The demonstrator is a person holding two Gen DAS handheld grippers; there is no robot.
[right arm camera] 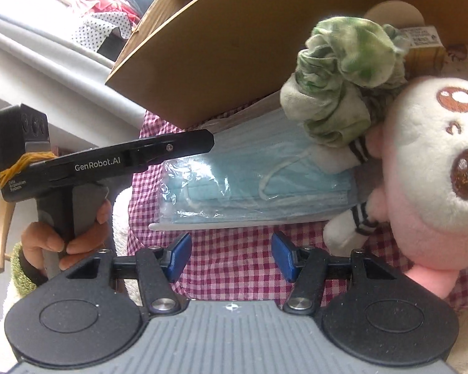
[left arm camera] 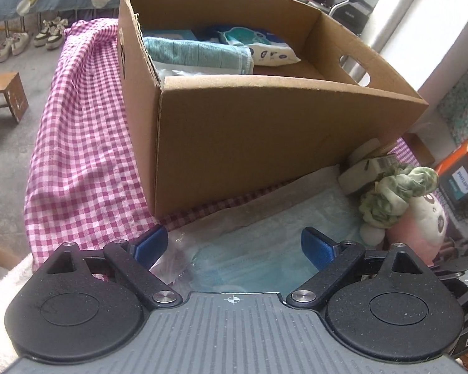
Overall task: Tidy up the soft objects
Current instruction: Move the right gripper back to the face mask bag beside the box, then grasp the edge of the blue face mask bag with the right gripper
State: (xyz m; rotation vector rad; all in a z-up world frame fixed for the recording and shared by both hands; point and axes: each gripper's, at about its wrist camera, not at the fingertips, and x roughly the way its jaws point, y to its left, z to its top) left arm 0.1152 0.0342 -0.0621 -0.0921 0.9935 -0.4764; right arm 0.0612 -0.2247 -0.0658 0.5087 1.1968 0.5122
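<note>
A clear bag of blue face masks (left arm camera: 265, 249) lies on the pink checked tablecloth (left arm camera: 84, 155) in front of a cardboard box (left arm camera: 265, 143). My left gripper (left arm camera: 234, 246) hovers open over the bag, its blue pads straddling it without pressing. The box holds a folded teal towel (left arm camera: 196, 53) and a wipes pack (left arm camera: 271, 54). In the right wrist view my right gripper (right arm camera: 231, 257) is open over bare cloth, just short of the mask bag (right arm camera: 252, 180). A pink and white plush toy (right arm camera: 430, 171) with green leaves (right arm camera: 343, 87) lies to its right. A hand holds the left gripper (right arm camera: 207, 141).
A beige item with a barcode label (left arm camera: 365, 168) leans between the plush toy (left arm camera: 421, 224) and the box. An orange carton (left arm camera: 461, 171) stands off the table's right end. A wooden stool (left arm camera: 6, 93) and shoes (left arm camera: 31, 37) are on the floor at left.
</note>
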